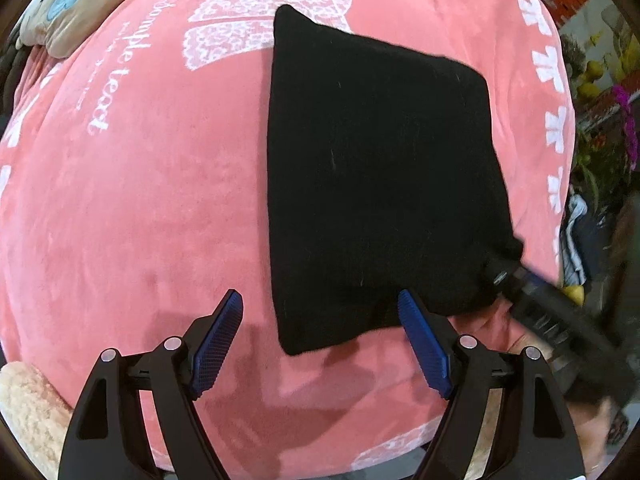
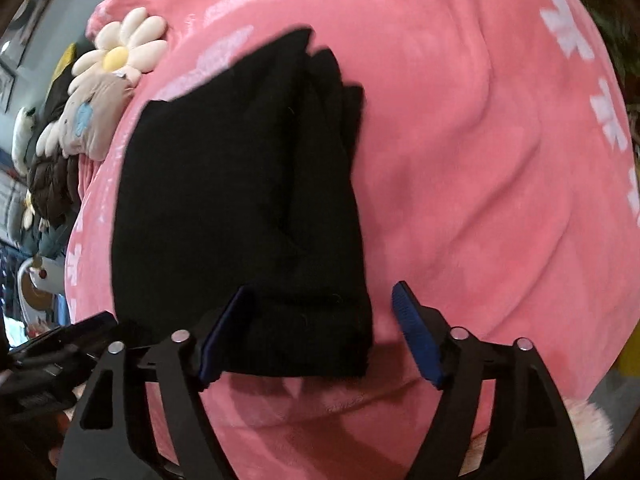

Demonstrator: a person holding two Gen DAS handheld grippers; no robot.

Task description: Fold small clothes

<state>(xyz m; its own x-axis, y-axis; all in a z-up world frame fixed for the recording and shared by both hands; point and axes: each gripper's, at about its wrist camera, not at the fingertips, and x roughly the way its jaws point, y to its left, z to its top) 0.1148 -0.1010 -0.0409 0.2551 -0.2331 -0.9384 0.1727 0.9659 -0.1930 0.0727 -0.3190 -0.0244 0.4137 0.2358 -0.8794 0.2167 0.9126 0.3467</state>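
A pink plush blanket (image 1: 140, 200) with white lettering and bow prints covers the whole surface; plants and flowers (image 1: 624, 120) stand past its far right edge. A folded black garment (image 1: 380, 168) lies flat on it. A daisy-shaped cushion (image 2: 120, 52) sits at the blanket's far left. The left gripper (image 1: 320, 340) is spread wide and empty, its right finger at the garment's near edge. The right gripper (image 2: 324, 332) is also spread, straddling the garment's near corner.

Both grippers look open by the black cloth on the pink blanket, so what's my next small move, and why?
Probably close the right gripper on the near edge of the folded black knit garment: that edge lies between its open fingers, while the left gripper holds nothing.
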